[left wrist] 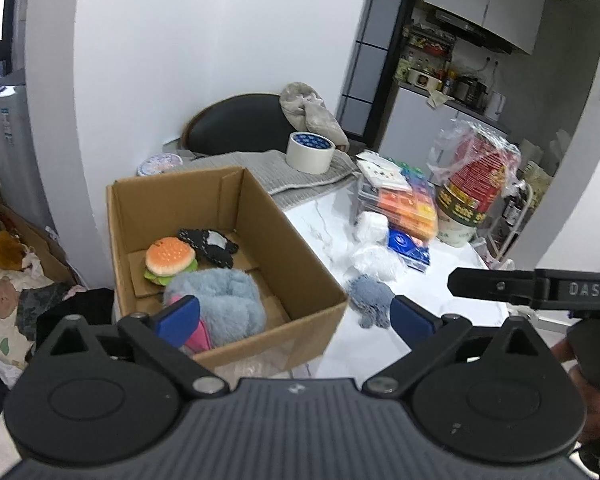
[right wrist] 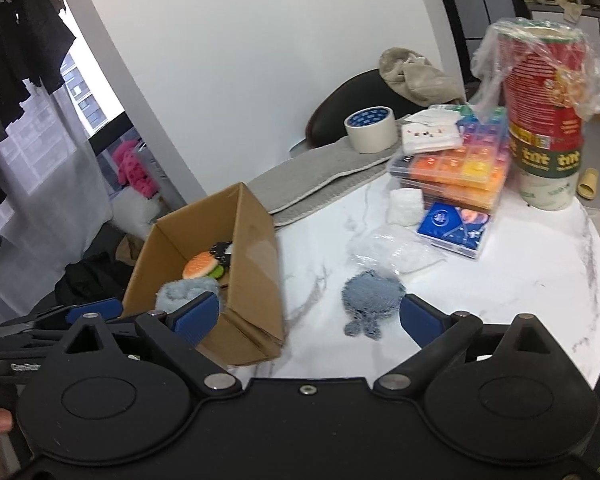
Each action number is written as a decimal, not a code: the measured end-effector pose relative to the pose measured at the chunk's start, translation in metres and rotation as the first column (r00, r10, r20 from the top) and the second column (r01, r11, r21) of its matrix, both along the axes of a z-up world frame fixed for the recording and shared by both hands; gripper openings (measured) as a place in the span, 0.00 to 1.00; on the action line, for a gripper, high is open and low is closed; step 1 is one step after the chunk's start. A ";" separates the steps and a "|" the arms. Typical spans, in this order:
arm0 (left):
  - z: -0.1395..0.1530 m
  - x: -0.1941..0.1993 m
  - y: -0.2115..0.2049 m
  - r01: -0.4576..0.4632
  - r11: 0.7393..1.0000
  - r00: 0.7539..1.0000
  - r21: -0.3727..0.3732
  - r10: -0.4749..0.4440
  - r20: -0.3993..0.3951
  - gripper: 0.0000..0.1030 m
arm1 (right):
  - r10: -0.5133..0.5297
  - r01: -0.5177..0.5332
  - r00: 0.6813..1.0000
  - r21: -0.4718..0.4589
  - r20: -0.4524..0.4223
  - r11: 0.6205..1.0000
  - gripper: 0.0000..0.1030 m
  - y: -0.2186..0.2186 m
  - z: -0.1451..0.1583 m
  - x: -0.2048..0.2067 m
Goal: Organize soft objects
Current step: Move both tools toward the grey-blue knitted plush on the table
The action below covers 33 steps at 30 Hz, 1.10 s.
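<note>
An open cardboard box (left wrist: 300, 264) (right wrist: 256, 264) stands at the left edge of the white marble table (right wrist: 500, 300). Inside lie a plush burger (left wrist: 170, 258) (right wrist: 200, 266), a black knitted toy (left wrist: 212, 246) and a fluffy blue plush (left wrist: 224, 300) (right wrist: 184, 294). A small grey-blue knitted toy (left wrist: 370, 298) (right wrist: 370, 300) lies on the table right of the box. My left gripper (left wrist: 294, 318) is open and empty above the box's near corner. My right gripper (right wrist: 310, 316) is open and empty, just short of the knitted toy.
Behind the knitted toy lie a crumpled clear bag (right wrist: 396, 252), a blue tissue pack (right wrist: 454, 226), colourful bead cases (right wrist: 460, 160) and stacked wrapped cups (right wrist: 544, 96). A tape roll (left wrist: 310, 152) sits on a grey mat (right wrist: 320, 184). A chair with a cloth (left wrist: 240, 124) stands behind.
</note>
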<state>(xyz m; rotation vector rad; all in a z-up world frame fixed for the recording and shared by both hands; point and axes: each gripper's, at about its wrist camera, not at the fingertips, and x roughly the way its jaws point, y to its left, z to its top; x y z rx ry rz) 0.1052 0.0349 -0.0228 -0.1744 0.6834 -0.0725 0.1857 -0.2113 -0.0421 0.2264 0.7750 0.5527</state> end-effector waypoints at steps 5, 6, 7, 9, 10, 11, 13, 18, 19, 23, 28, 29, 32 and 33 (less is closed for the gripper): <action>-0.004 -0.002 -0.006 0.038 0.999 0.999 -0.018 -0.038 -0.006 0.98 | -0.012 0.013 1.000 -0.022 0.023 1.000 0.95 -0.005 -0.006 -0.004; -0.005 -0.002 -0.009 0.046 0.999 0.999 -0.018 -0.046 -0.006 0.98 | -0.018 0.018 1.000 -0.021 0.024 1.000 0.95 -0.007 -0.007 -0.004; -0.005 -0.002 -0.012 0.054 0.998 0.999 -0.019 -0.054 -0.005 0.98 | -0.021 0.021 0.999 -0.021 0.025 1.000 0.95 -0.008 -0.008 -0.004; -0.005 -0.002 -0.015 0.067 0.997 0.998 -0.028 -0.066 0.004 0.98 | -0.027 0.027 0.999 -0.023 0.030 0.999 0.94 -0.011 -0.009 -0.004; -0.004 -0.001 -0.017 0.069 0.997 0.998 -0.033 -0.068 0.012 0.98 | -0.030 0.031 0.999 -0.022 0.031 0.999 0.94 -0.013 -0.010 -0.003; -0.004 -0.002 -0.019 0.075 0.997 0.997 -0.036 -0.074 0.021 0.98 | -0.033 0.034 0.999 -0.021 0.033 0.999 0.93 -0.016 -0.011 -0.003; -0.002 -0.001 -0.023 0.088 0.995 0.995 -0.040 -0.086 0.042 0.97 | -0.036 0.037 0.999 -0.016 0.033 0.999 0.93 -0.021 -0.012 -0.002; -0.001 0.005 -0.037 0.128 0.991 0.990 -0.050 -0.125 0.070 0.95 | -0.058 0.058 0.998 -0.001 0.028 0.998 0.90 -0.036 -0.014 0.000; -0.002 0.007 -0.040 0.132 0.990 0.989 -0.053 -0.128 0.071 0.94 | -0.063 0.063 0.998 0.004 0.026 0.998 0.87 -0.040 -0.015 0.001; -0.009 0.017 -0.052 0.149 0.986 0.988 -0.074 -0.144 0.063 0.82 | -0.075 0.075 0.997 0.019 0.017 0.997 0.79 -0.054 -0.019 0.006; -0.018 0.033 -0.066 0.157 0.983 0.987 -0.099 -0.152 0.048 0.63 | -0.094 0.094 0.996 0.031 0.003 0.995 0.77 -0.069 -0.023 0.011; -0.019 0.036 -0.069 0.158 0.981 0.987 -0.108 -0.154 0.048 0.61 | -0.095 0.095 0.995 0.033 0.001 0.995 0.77 -0.072 -0.025 0.012; -0.024 0.045 -0.078 0.154 0.983 0.988 -0.099 -0.151 0.035 0.61 | -0.101 0.102 0.995 0.039 -0.008 0.994 0.77 -0.079 -0.029 0.016; -0.027 0.048 -0.080 0.151 0.984 0.989 -0.098 -0.149 0.027 0.61 | -0.105 0.106 0.994 0.042 -0.013 0.994 0.77 -0.081 -0.030 0.017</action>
